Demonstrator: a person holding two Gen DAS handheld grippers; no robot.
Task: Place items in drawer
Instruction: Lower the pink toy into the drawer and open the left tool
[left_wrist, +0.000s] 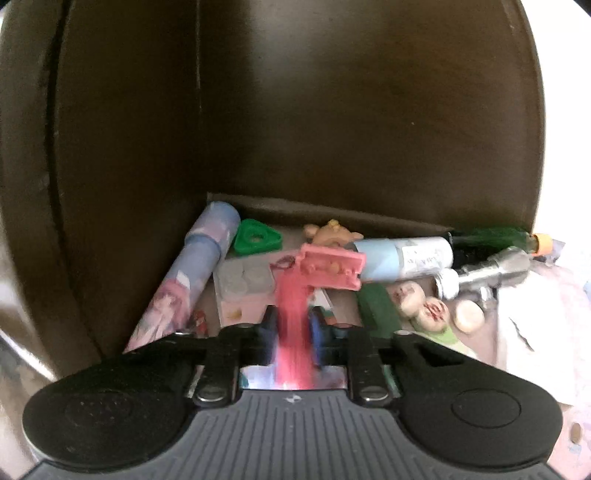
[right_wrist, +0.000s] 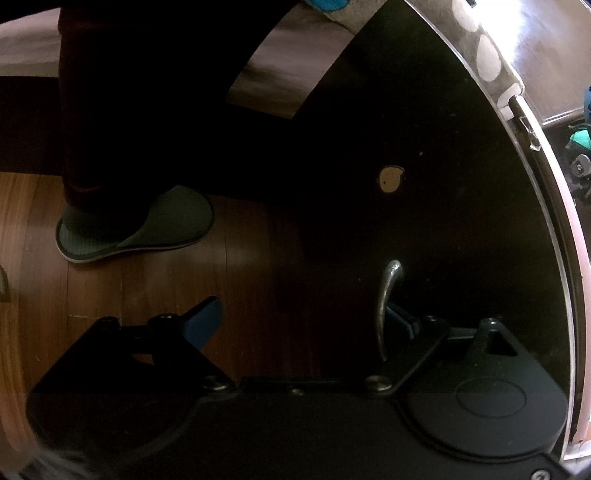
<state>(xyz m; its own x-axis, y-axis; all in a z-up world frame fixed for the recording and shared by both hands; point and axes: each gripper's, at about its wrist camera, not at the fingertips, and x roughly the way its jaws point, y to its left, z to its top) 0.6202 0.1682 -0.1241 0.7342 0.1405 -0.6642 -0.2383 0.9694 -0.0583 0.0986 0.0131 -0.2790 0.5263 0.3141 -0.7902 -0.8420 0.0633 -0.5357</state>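
Note:
In the left wrist view my left gripper (left_wrist: 293, 325) is shut on a pink T-shaped plastic item (left_wrist: 317, 277), holding its stem; its head hangs over the open dark drawer (left_wrist: 332, 214). The drawer holds a printed tube (left_wrist: 195, 273), a green triangle (left_wrist: 256, 236), a white-blue bottle (left_wrist: 402, 258), a silver metal part (left_wrist: 487, 273) and small round figures (left_wrist: 424, 302). In the right wrist view my right gripper (right_wrist: 303, 317) is open beside the dark drawer front (right_wrist: 424, 184). Its right finger (right_wrist: 400, 317) sits behind the metal handle (right_wrist: 388, 302); whether it touches it I cannot tell.
A dark cabinet wall (left_wrist: 129, 147) rises left of and behind the drawer. A green bottle with orange cap (left_wrist: 495, 236) lies at the drawer's back right. Paper or cloth (left_wrist: 535, 325) lies at right. A person's slippered foot (right_wrist: 136, 225) stands on the wooden floor (right_wrist: 147, 280).

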